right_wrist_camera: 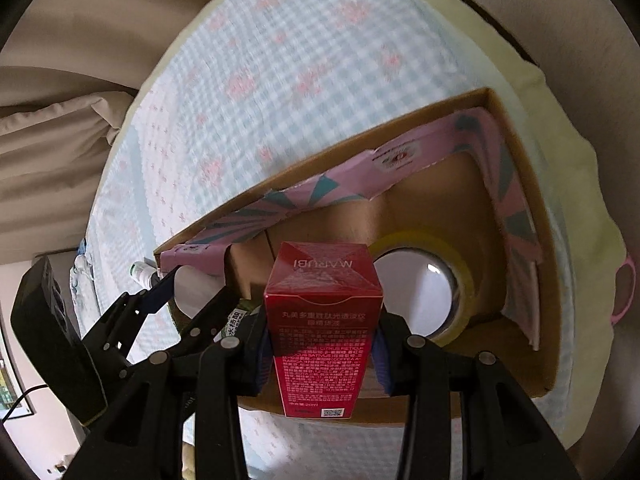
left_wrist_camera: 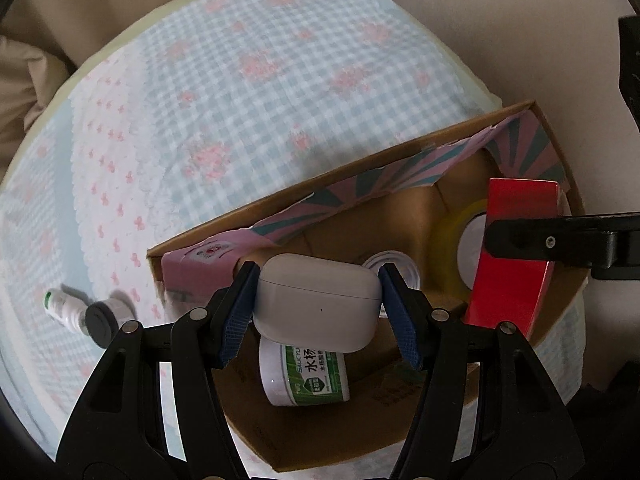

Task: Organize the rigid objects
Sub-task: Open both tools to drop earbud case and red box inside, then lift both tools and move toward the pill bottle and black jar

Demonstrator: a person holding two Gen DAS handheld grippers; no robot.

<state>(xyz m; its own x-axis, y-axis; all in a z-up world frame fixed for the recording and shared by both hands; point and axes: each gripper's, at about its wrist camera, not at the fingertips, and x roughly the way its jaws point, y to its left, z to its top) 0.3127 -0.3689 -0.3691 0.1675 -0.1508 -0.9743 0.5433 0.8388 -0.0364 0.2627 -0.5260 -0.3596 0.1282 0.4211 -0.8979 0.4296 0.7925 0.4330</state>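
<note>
My left gripper (left_wrist_camera: 318,300) is shut on a white earbud case (left_wrist_camera: 318,300) and holds it over the open cardboard box (left_wrist_camera: 320,432). My right gripper (right_wrist_camera: 322,344) is shut on a red carton (right_wrist_camera: 322,328), upright above the box's near wall (right_wrist_camera: 400,404). The red carton also shows in the left wrist view (left_wrist_camera: 514,256), with the right gripper's finger across it. In the box lie a white jar with a green label (left_wrist_camera: 304,376), a roll of yellow tape (right_wrist_camera: 432,292) and a white round lid (left_wrist_camera: 394,270).
A small vial with a dark cap (left_wrist_camera: 82,312) lies on the checked cloth (left_wrist_camera: 240,80) left of the box. The box has pink and teal patterned flaps (right_wrist_camera: 312,200). The left gripper (right_wrist_camera: 176,284) shows at the right wrist view's left.
</note>
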